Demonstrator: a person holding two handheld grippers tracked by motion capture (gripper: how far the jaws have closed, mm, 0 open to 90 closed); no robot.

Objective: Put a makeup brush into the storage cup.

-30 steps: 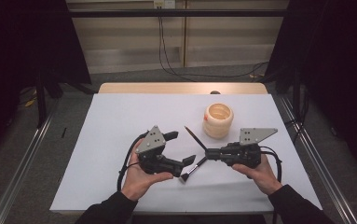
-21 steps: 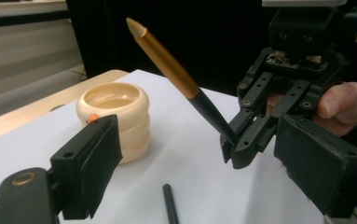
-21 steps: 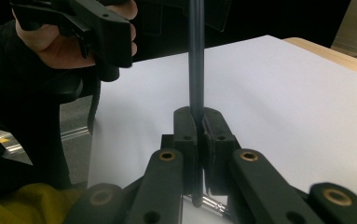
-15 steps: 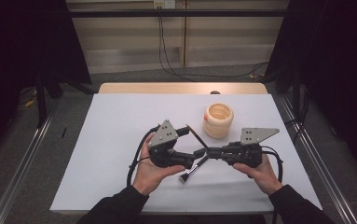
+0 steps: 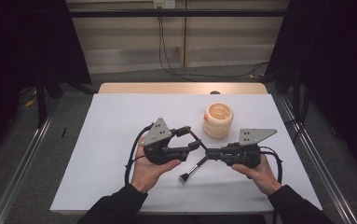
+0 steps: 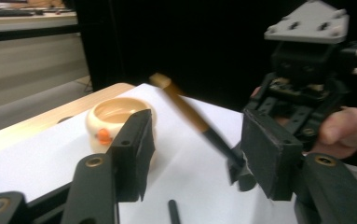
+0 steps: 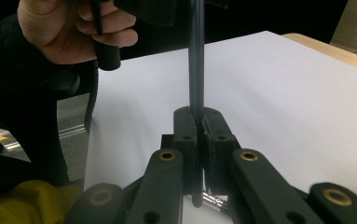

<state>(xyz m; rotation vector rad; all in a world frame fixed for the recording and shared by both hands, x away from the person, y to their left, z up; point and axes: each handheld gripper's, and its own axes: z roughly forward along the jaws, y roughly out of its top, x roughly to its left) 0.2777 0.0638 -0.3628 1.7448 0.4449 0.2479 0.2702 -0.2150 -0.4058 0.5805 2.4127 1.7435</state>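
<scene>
Holding the makeup brush (image 5: 198,156) pinched tight above the white bench (image 5: 111,140), the right hand-held gripper (image 5: 212,153) kept it ready while the left hand-held gripper (image 5: 195,139), jaws half wide and just closing, needed to squeeze the handle near the duck cup (image 5: 217,120).

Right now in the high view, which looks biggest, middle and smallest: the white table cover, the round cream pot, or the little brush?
1. White table cover, by far the largest.
2. Cream pot.
3. Brush: longer than the pot is wide, but much thinner, so it looks smallest overall.
</scene>
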